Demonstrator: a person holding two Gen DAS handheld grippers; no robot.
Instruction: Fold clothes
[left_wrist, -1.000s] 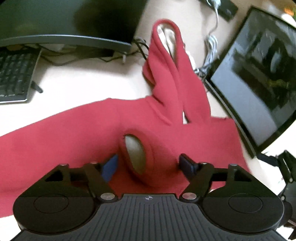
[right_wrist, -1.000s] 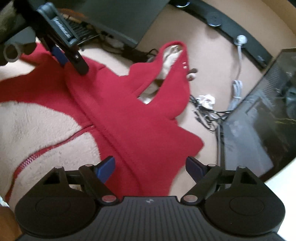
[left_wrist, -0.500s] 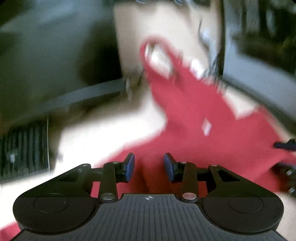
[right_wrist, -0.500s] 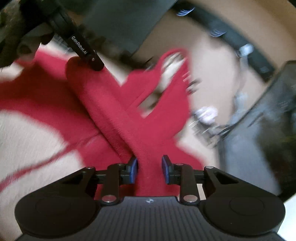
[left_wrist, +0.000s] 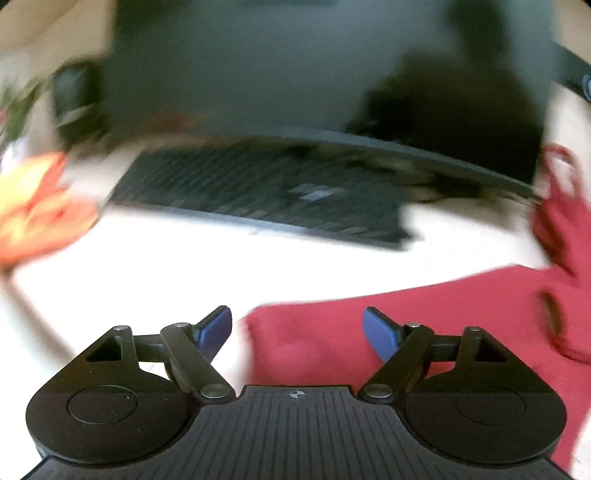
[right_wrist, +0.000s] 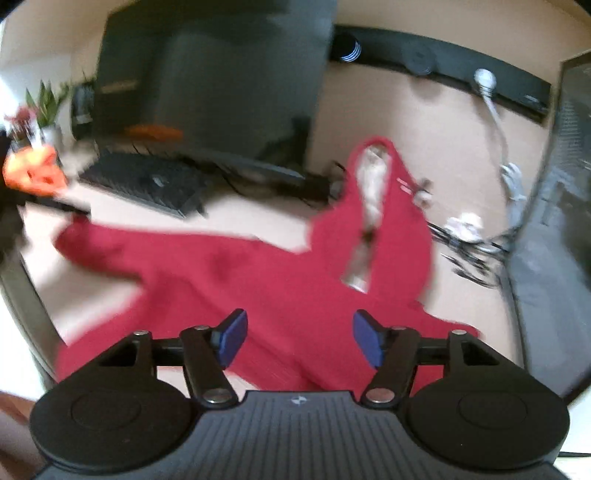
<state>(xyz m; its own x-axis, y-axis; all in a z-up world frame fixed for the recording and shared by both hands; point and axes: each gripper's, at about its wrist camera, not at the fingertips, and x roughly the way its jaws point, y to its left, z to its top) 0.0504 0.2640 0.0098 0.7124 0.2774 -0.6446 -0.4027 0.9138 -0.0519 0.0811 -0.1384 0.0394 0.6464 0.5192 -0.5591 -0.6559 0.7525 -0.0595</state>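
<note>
Let go of red hoodie within last half-second, both grippers spread and empty, sleeve flung toward 9 o'clock, not folded.

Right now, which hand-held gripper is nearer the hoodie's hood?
Right. The right hand-held gripper hangs over the hoodie just below the hood; the left is at the sleeve end.

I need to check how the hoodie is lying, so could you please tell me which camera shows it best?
The right wrist view is best: the red hoodie lies spread across the desk, with its hood and one outstretched sleeve visible. The left wrist view shows only a blurred sleeve and the hood's edge beside the keyboard.
</note>
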